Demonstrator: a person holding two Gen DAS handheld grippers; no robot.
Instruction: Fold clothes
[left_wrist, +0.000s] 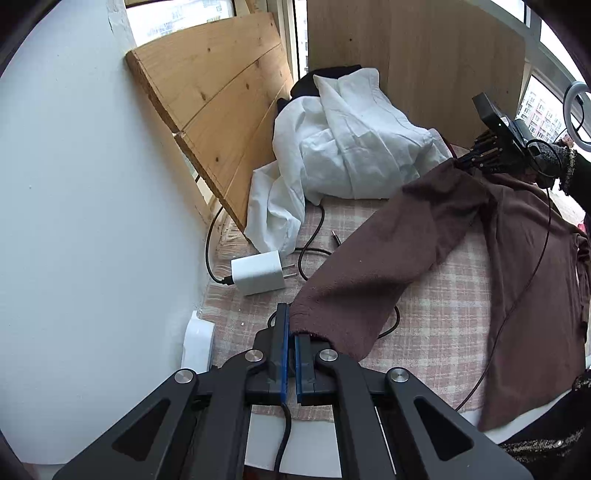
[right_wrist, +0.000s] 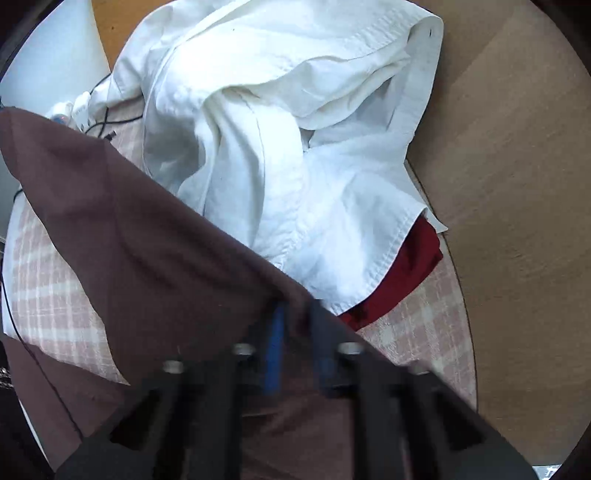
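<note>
Closest to my left camera, the left gripper has its blue-padded jaws nearly together on the raw edge of the soft brown fleecy garment, pinching one corner of it low over the desk with its pink checked cloth. From there the brown piece runs in a slack band up and across to the right gripper, which I see from the left view holding the far corner lifted; in the right wrist view the fabric drapes over the blurred jaws, which look closed on it, the brown garment filling the lower left. The rest of it lies spread on the checked cloth toward my right.

I judge it light, limp and a little stretchy: it sags between the two holds and would not keep a crease unless laid flat. The nap should give the pads good friction. Corners and hems are the places to hold, taking only one layer.

A white plug-in charger block with a black cable lies just beside the cloth and could snag.

Farther back, a crumpled white cotton shirt sits heaped against the wooden boards, over something dark red.
</note>
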